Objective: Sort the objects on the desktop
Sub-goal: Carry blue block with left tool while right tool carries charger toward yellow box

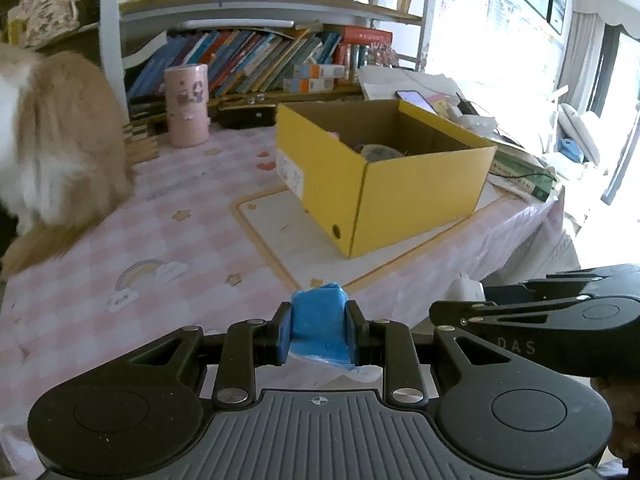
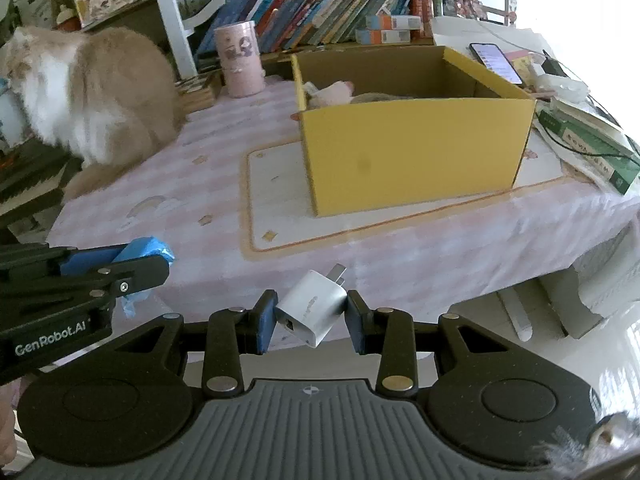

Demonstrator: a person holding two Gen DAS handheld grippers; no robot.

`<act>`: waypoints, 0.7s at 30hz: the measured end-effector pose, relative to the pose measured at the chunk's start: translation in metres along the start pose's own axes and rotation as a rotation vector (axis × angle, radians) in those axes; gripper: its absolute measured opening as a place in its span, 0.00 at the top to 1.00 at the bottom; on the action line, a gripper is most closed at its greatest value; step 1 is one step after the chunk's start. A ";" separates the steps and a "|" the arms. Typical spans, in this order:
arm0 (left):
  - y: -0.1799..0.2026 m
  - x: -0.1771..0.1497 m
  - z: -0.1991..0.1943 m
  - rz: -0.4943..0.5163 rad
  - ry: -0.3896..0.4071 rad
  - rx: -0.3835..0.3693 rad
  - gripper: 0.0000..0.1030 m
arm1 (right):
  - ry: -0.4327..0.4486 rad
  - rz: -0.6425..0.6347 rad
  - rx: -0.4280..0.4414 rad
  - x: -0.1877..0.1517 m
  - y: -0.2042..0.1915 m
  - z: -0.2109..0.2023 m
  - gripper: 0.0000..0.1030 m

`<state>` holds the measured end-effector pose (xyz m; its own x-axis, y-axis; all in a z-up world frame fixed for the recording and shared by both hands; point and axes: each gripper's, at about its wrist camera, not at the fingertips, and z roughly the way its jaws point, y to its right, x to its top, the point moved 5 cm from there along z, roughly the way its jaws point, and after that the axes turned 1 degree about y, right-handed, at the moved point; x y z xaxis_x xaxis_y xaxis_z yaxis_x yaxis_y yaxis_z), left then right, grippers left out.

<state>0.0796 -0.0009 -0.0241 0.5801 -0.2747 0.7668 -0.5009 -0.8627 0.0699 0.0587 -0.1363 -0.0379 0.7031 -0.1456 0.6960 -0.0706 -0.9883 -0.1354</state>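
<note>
My left gripper is shut on a blue plastic-wrapped packet, held above the desk's near edge. From the right wrist view that gripper shows at the left with the blue packet sticking out of it. My right gripper is shut on a white plug adapter, tilted, prongs pointing away. In the left wrist view the right gripper appears at the right edge with a bit of the white adapter showing. An open yellow cardboard box stands ahead on the desk, with a few things inside.
A fluffy tan and white cat sits on the pink checked tablecloth at the left. A pink cylinder tin stands behind, in front of a bookshelf. Books, a phone and cables lie right of the box.
</note>
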 end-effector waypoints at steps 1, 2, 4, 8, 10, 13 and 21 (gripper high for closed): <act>0.004 0.003 0.003 0.000 0.001 0.001 0.76 | 0.000 -0.003 0.001 0.003 0.005 0.001 0.67; 0.008 0.006 0.006 0.001 0.003 0.002 0.76 | -0.001 -0.006 0.004 0.006 0.010 0.003 0.67; 0.015 0.011 0.012 0.006 0.006 0.008 0.76 | -0.003 -0.009 0.010 0.012 0.020 0.006 0.67; 0.028 0.022 0.023 0.013 0.012 0.023 0.76 | -0.003 -0.006 0.024 0.024 0.039 0.012 0.67; 0.032 0.028 0.027 0.016 0.023 0.034 0.76 | 0.004 -0.005 0.032 0.030 0.047 0.014 0.67; 0.039 0.039 0.031 0.020 0.047 0.052 0.76 | 0.023 -0.009 0.045 0.041 0.059 0.015 0.67; 0.059 0.075 0.039 0.022 0.133 0.094 0.76 | 0.117 -0.042 0.084 0.080 0.087 0.007 0.67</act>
<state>0.1187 -0.0886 0.0130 0.4768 -0.2403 0.8455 -0.4467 -0.8947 -0.0025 0.1141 -0.2335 0.0009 0.6169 -0.1131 0.7788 0.0206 -0.9870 -0.1597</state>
